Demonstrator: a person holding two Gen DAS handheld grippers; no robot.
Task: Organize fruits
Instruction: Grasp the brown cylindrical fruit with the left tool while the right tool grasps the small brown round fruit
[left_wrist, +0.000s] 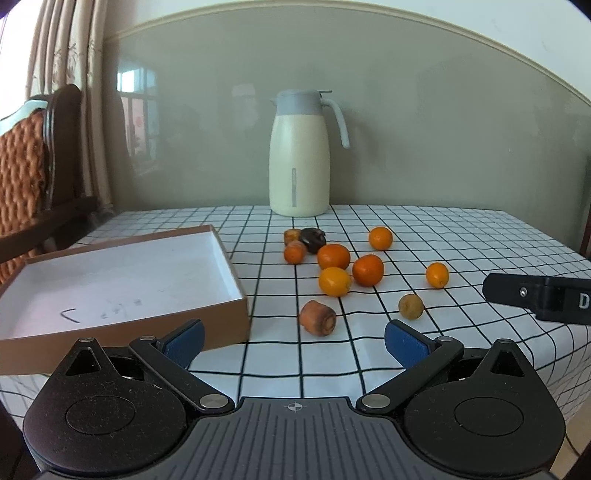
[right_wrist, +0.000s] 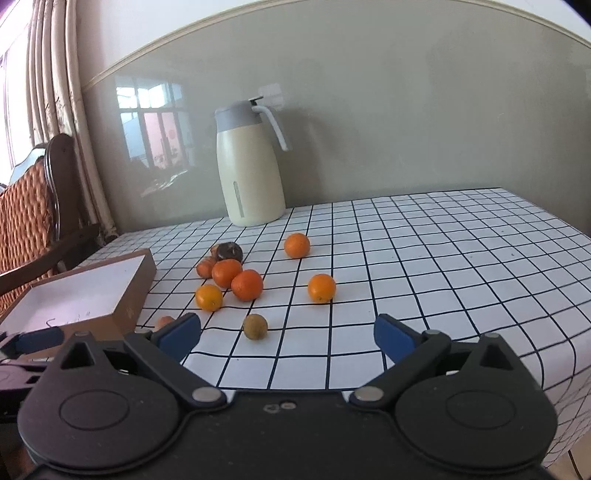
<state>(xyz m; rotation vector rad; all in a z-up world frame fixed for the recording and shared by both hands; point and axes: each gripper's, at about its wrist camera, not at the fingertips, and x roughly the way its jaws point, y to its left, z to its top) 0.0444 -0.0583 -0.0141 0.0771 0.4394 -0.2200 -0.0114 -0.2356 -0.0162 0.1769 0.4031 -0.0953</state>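
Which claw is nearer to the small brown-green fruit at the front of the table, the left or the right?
Right, though the margin is small. The brownish-green fruit lies just ahead between the right claw fingers. From the left claw it sits ahead, off to the right.

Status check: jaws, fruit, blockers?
Left gripper and right gripper open, empty. Fruit loose on tablecloth; box empty. Nothing in the way.

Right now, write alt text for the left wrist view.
Small oranges lie scattered on a checked tablecloth beside an empty cardboard box. The open left claw hovers before them; a cream thermos jug stands behind.
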